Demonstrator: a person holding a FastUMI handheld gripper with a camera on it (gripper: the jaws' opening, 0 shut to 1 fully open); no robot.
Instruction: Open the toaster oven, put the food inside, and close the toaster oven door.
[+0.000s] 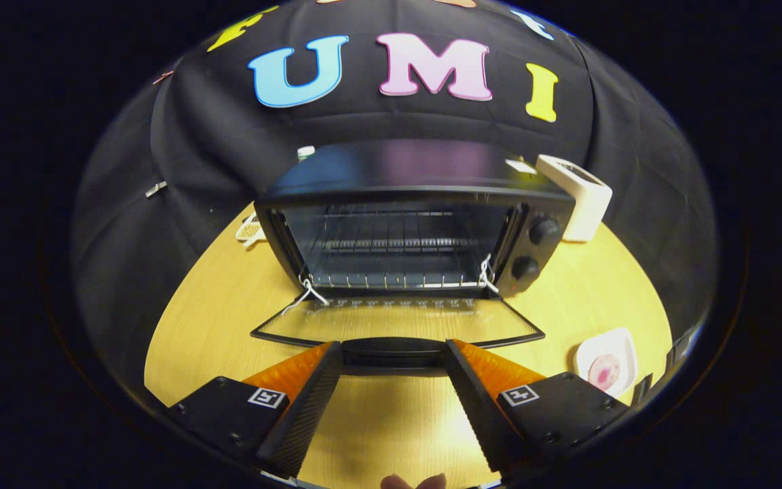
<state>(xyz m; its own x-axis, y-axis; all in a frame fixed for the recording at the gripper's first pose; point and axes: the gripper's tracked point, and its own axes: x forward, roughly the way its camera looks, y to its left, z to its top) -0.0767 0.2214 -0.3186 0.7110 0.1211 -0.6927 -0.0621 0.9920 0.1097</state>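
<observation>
A black toaster oven (pixel 411 224) stands on the wooden table beyond my fingers. Its glass door (pixel 398 320) lies folded down flat, and the dark door handle (pixel 394 346) sits just ahead of my fingertips, in line with the gap between them. A wire rack (pixel 391 261) shows inside the lit cavity. A pink piece of food (pixel 605 371) rests on a small white plate (pixel 625 353) to the right of my right finger. My gripper (pixel 394 353) is open, with bare table between the fingers.
A white boxy appliance (pixel 578 197) stands at the oven's right rear corner. A small pale object (pixel 250 229) lies behind the oven's left side. Two knobs (pixel 535 248) sit on the oven's right panel. A fingertip shows beneath the gripper.
</observation>
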